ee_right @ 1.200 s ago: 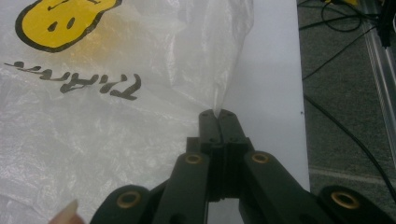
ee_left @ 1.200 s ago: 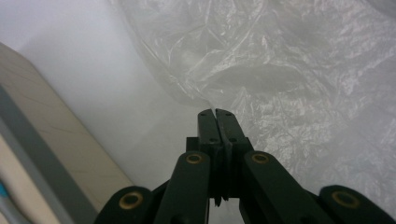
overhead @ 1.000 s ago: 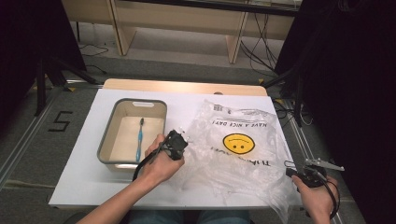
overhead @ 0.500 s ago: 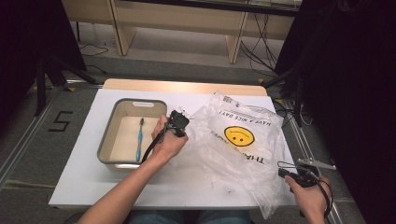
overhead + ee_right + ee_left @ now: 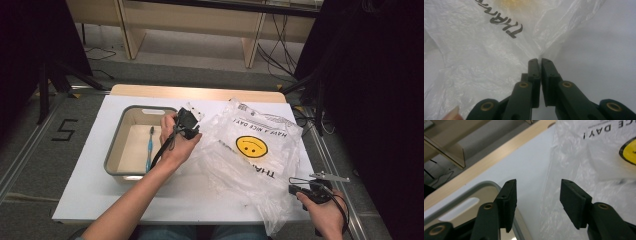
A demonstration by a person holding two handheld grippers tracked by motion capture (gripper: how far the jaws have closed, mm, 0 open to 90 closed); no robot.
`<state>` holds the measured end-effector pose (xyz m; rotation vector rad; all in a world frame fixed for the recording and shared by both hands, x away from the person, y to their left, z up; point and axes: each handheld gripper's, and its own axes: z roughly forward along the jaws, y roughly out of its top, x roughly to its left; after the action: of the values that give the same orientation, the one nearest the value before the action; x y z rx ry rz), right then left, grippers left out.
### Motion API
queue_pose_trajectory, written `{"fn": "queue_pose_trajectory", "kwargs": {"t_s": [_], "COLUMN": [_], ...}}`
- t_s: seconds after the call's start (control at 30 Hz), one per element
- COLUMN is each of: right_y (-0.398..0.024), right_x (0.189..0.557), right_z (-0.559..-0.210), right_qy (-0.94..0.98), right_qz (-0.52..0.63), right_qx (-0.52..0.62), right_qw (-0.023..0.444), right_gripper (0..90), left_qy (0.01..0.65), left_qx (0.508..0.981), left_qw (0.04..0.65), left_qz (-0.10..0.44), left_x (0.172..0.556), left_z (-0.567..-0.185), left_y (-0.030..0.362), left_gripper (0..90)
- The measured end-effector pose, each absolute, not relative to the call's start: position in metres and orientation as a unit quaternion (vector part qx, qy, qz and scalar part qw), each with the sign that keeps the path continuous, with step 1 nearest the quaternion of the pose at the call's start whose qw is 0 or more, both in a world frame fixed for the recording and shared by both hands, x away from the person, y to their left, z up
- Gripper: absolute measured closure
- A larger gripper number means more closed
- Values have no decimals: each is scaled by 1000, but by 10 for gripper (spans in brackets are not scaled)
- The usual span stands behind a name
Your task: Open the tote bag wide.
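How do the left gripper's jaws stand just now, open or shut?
Open: the left gripper has just been opening, a wide gap shows between its pads, nothing between them.

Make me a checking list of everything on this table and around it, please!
Surface: white table with a wooden far edge, bare at the front.
Job's things: clear plastic bag with a yellow smiley face lies crumpled on the table's right half.
Clutter: grey tray on the left, holding a blue toothbrush.
Grippers: left hand-held gripper has just been opening, with nothing pinched between its jaws, above the tray's rim and the bag's edge. Right hand-held gripper is shut on the plastic bag at its near right edge.
Cables: one black cable trails from each gripper; more lie on the floor behind the table.
Surroundings: wooden shelving behind, dark curtains at both sides, a "5" marked on the floor.
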<state>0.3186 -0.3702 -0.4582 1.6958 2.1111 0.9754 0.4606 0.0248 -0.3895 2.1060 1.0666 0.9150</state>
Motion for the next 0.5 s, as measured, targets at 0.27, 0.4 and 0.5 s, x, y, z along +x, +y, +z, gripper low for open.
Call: {"fn": "queue_pose_trajectory", "kwargs": {"t_s": [0.27, 0.4, 0.5], "right_y": [-359, -361, -366], "right_x": [319, 319, 319], "right_z": [-460, -457, -449], "right_qy": [750, 754, 751], "right_qz": [343, 344, 335], "right_qx": [555, 542, 535], "right_qw": [107, 138, 192], "right_gripper": [724, 579, 476], "left_qy": [369, 356, 344], "left_qx": [803, 815, 821], "left_qw": [357, 389, 397], "left_qz": [302, 240, 221], "left_x": [436, 421, 409], "left_z": [-378, -385, -390], "left_y": [21, 20, 20], "left_gripper": [413, 405, 395]}}
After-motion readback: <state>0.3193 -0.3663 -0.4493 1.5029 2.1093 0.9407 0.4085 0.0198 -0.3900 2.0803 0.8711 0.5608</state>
